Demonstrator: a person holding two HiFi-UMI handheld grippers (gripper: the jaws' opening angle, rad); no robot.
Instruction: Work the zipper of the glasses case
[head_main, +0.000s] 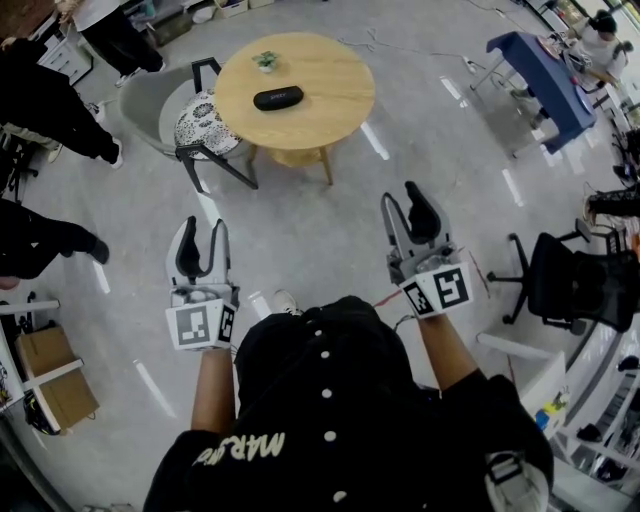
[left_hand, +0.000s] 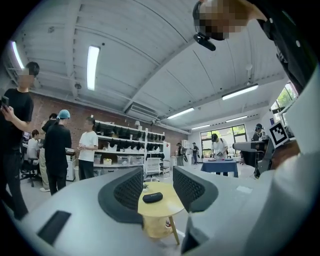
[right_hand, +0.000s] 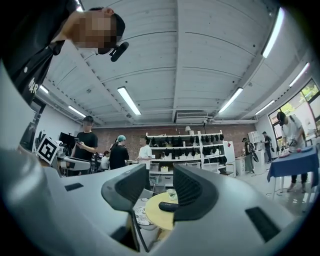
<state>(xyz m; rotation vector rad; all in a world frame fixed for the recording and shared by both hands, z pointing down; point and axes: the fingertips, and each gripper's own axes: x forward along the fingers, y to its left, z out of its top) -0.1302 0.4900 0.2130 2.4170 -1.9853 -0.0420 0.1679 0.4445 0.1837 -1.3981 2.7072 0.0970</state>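
Observation:
A black glasses case (head_main: 278, 98) lies shut on a round wooden table (head_main: 330, 115) some way ahead of me across the floor. My left gripper (head_main: 200, 238) and right gripper (head_main: 411, 205) are held out in front of my body, far short of the table, both pointing toward it. Both are open with nothing between the jaws. In the left gripper view the case (left_hand: 152, 197) shows small on the table (left_hand: 167, 210), seen through the gap of the left gripper (left_hand: 159, 184). The right gripper view shows the case (right_hand: 166, 206) partly behind the right jaw.
A small potted plant (head_main: 265, 60) stands on the table's far side. A grey chair with a patterned cushion (head_main: 205, 122) sits at the table's left. A black office chair (head_main: 568, 280) is at my right, a blue table (head_main: 543, 72) far right, people (head_main: 45, 95) at left.

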